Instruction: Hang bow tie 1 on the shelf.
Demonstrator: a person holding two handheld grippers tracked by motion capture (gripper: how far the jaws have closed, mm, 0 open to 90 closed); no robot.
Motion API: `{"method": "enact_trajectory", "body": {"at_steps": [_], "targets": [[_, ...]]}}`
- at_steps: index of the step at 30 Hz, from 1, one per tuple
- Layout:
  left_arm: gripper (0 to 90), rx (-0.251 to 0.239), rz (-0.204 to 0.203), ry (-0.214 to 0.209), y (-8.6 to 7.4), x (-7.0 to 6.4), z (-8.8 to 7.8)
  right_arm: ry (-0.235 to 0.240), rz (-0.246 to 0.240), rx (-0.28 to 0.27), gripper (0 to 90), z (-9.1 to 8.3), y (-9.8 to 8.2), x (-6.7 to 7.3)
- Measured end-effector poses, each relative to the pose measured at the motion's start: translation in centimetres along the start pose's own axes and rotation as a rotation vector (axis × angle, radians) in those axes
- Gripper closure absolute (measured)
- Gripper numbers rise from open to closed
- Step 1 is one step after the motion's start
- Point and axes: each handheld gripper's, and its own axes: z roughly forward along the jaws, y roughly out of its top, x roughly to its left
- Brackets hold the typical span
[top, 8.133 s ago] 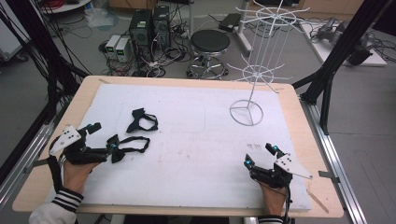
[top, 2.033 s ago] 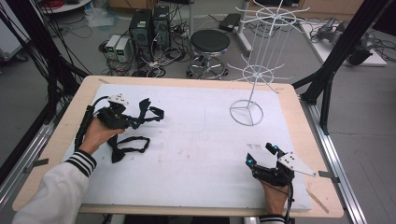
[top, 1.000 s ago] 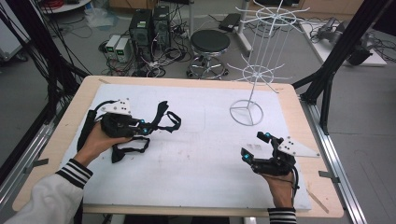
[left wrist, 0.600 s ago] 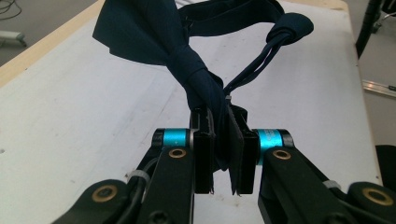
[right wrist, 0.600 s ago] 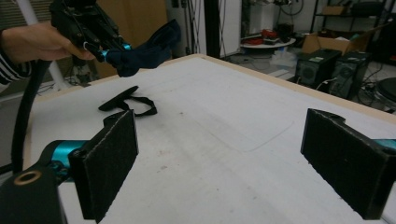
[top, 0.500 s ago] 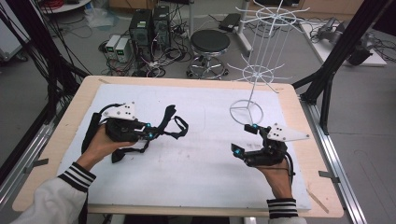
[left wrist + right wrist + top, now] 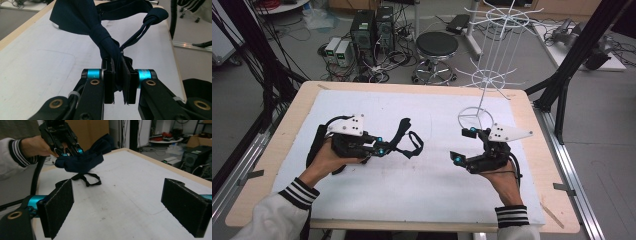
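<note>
My left tool (image 7: 381, 148) is clamped on a dark navy bow tie (image 7: 100, 30), its jaws pinching the cloth at the knot; in the left gripper view the tie's wings and strap rise toward the top of the frame. In the high view the bow tie (image 7: 404, 140) hangs just off the white mat (image 7: 422, 190), left of centre, its strap loop drooping to the right. My right tool (image 7: 464, 146) sits right of centre with its jaws wide apart and nothing between them. A white wire rack (image 7: 492, 65) stands on the bench (image 7: 287, 130) at the upper right, its round base just above my right tool.
</note>
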Motion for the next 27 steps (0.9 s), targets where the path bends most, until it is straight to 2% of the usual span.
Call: {"method": "enact_trajectory", "body": {"at_steps": [4, 5, 10, 15, 20, 22, 24, 27], "targets": [[81.6, -0.017, 0.015, -0.021, 0.3, -0.4, 0.4, 0.028, -0.009, 0.006, 10.3, 0.6, 0.6, -0.1], [81.6, -0.02, 0.018, -0.035, 0.3, -0.5, 0.4, 0.05, -0.009, 0.009, 10.3, 0.9, 1.0, 0.0], [81.6, -0.042, 0.04, -0.077, 0.7, -1.0, 0.9, 0.093, -0.025, 0.018, 10.3, 1.9, 2.1, 0.1], [81.6, -0.058, 0.06, -0.098, 0.9, -1.4, 1.4, 0.118, -0.035, 0.033, 10.4, 2.8, 3.0, 0.2], [81.6, -0.058, 0.078, -0.102, 1.1, -1.7, 1.8, 0.142, -0.034, 0.045, 10.3, 3.5, 3.7, 0.4], [81.6, -0.059, 0.091, -0.079, 1.1, -1.9, 2.0, 0.15, -0.032, 0.06, 10.4, 3.9, 4.0, 0.5], [81.7, -0.06, 0.095, -0.074, 1.2, -1.9, 2.0, 0.138, -0.014, 0.08, 10.4, 4.5, 4.4, 0.8], [81.6, -0.055, 0.101, -0.062, 1.2, -1.9, 2.1, 0.134, -0.016, 0.099, 10.4, 5.0, 4.6, 1.0]]}}
